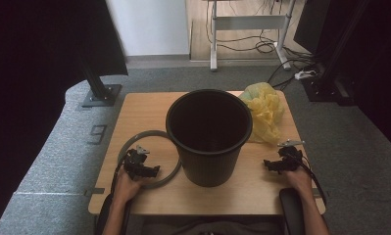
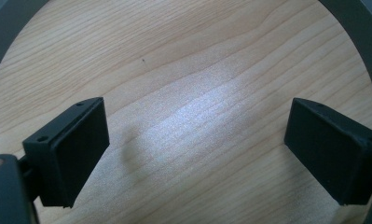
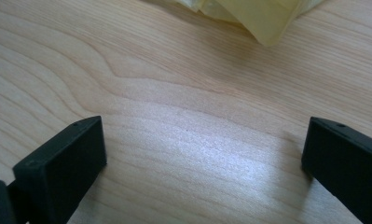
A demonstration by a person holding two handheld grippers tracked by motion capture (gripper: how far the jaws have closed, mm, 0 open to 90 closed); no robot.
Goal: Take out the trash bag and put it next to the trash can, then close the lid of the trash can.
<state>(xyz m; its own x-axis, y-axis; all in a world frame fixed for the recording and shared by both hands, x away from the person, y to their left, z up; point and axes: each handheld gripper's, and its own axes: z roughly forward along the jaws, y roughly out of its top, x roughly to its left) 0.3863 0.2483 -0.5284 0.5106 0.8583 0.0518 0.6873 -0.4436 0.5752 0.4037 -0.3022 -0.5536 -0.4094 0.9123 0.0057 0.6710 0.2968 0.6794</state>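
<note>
A black plastic bin (image 1: 208, 134) stands upright in the middle of the wooden table (image 1: 139, 110). A grey ring (image 1: 129, 142) lies flat to its left, partly behind the bin. My left gripper (image 1: 143, 169) rests over the ring's inside, open, with bare wood between its jaws; the ring (image 2: 356, 32) curves around them in the left gripper view. A crumpled yellow plastic bag (image 1: 265, 111) lies at the bin's right rear. My right gripper (image 1: 277, 165) sits open on the table in front of the bag (image 3: 258, 18), nothing between its jaws.
Grey carpet surrounds the table. A black stand base (image 1: 101, 94) sits at the far left corner. A white desk frame (image 1: 247, 29) and cables (image 1: 291, 66) are on the floor beyond. Black curtains hang at both sides.
</note>
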